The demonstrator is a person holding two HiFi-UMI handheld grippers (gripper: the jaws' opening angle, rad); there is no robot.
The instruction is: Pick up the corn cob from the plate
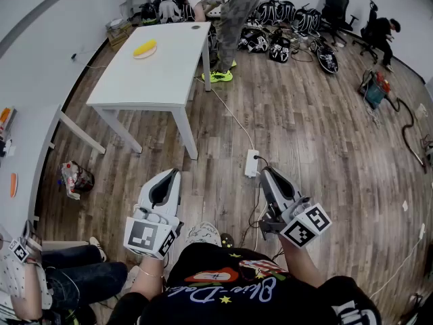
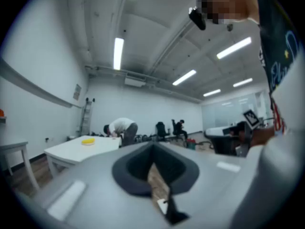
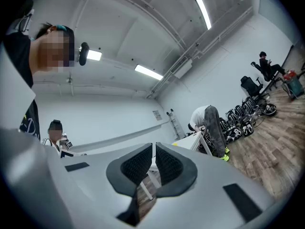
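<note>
The left tool [image 1: 168, 176] and the right tool [image 1: 269, 175] are held level over the wooden floor [image 1: 318, 141], side by side. Each tool's jaws are pressed together with nothing between them. The yellow corn cob [image 1: 145, 47] lies on its plate [image 1: 143, 55] on the white surface [image 1: 152, 80], well ahead of both tools and slightly left of the left tool.
</note>
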